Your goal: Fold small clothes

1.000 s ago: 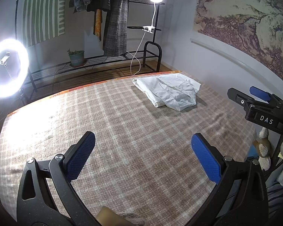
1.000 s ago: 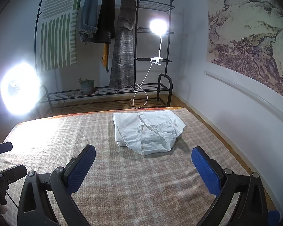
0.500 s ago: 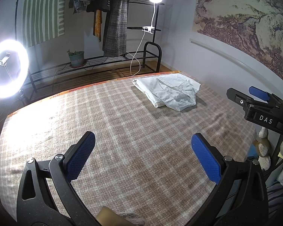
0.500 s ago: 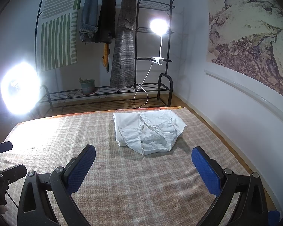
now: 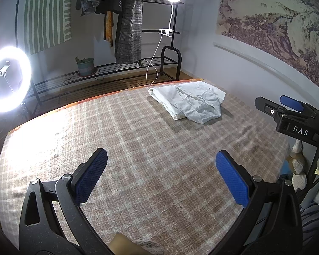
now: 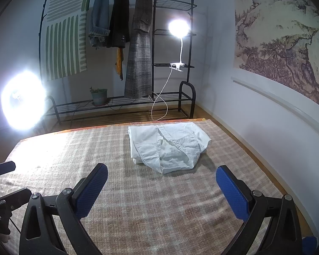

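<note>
A small white garment (image 5: 191,103) lies folded into a loose bundle near the far edge of the plaid-covered bed (image 5: 138,148); in the right wrist view the garment (image 6: 168,146) sits just ahead and centre. My left gripper (image 5: 160,171) is open above the near part of the bed, well short of the garment, with nothing between its blue pads. My right gripper (image 6: 161,182) is open too, a short way in front of the garment, empty. The right gripper (image 5: 291,108) also shows at the right edge of the left wrist view.
A black clothes rack (image 6: 151,48) with hanging coats, a clip lamp (image 6: 178,27) and a potted plant (image 6: 98,96) stands beyond the bed. A ring light (image 5: 8,82) glares at the left. The wall (image 6: 265,116) runs along the bed's right side. Stuffed toys (image 5: 297,163) sit low at the right.
</note>
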`<state>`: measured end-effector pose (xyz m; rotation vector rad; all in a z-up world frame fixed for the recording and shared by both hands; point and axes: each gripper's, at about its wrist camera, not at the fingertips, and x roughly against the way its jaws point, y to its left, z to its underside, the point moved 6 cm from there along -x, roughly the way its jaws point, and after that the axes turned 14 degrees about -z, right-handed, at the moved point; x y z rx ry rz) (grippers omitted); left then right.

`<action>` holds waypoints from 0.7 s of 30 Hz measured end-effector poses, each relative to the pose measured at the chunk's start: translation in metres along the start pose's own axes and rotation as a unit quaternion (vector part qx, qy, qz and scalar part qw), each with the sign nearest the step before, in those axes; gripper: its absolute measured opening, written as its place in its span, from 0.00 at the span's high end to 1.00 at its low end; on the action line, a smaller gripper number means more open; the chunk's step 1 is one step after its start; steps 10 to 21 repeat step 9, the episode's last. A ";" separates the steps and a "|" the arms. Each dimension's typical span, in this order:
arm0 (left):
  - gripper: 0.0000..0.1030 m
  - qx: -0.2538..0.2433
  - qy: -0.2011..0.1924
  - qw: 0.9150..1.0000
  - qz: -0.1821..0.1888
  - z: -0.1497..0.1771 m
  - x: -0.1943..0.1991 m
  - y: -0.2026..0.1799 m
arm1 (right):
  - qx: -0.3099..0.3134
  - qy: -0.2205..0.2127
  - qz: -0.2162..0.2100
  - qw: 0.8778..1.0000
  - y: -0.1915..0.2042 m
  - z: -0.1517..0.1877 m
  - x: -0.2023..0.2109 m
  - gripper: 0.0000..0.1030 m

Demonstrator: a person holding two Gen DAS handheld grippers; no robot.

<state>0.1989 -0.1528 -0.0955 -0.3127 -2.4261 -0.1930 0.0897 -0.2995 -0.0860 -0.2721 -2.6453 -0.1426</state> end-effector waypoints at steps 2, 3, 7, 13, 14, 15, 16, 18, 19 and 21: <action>0.00 0.001 0.000 1.000 0.000 0.000 0.000 0.000 | -0.002 0.001 -0.001 1.000 0.000 0.002 -0.001 0.00; 0.00 0.000 -0.002 1.000 0.002 -0.001 0.000 0.000 | -0.003 0.002 -0.002 1.000 -0.001 0.002 -0.001 0.00; 0.00 -0.006 -0.007 1.000 0.007 -0.003 0.001 -0.003 | -0.005 0.003 -0.005 1.000 -0.003 0.002 0.000 0.00; 0.00 -0.011 -0.007 1.000 0.003 -0.002 -0.001 -0.001 | -0.006 0.005 -0.006 1.000 -0.003 0.003 0.000 0.00; 0.00 -0.011 -0.007 1.000 0.003 -0.002 -0.001 -0.001 | -0.006 0.005 -0.006 1.000 -0.003 0.003 0.000 0.00; 0.00 -0.011 -0.007 1.000 0.003 -0.002 -0.001 -0.001 | -0.006 0.005 -0.006 1.000 -0.003 0.003 0.000 0.00; 0.00 -0.011 -0.007 1.000 0.003 -0.002 -0.001 -0.001 | -0.006 0.005 -0.006 1.000 -0.003 0.003 0.000 0.00; 0.00 -0.011 -0.007 1.000 0.003 -0.002 -0.001 -0.001 | -0.006 0.005 -0.006 1.000 -0.003 0.003 0.000 0.00; 0.00 -0.011 -0.007 1.000 0.003 -0.002 -0.001 -0.001 | -0.006 0.005 -0.006 1.000 -0.003 0.003 0.000 0.00; 0.00 -0.011 -0.007 1.000 0.003 -0.002 -0.001 -0.001 | -0.006 0.005 -0.006 1.000 -0.003 0.003 0.000 0.00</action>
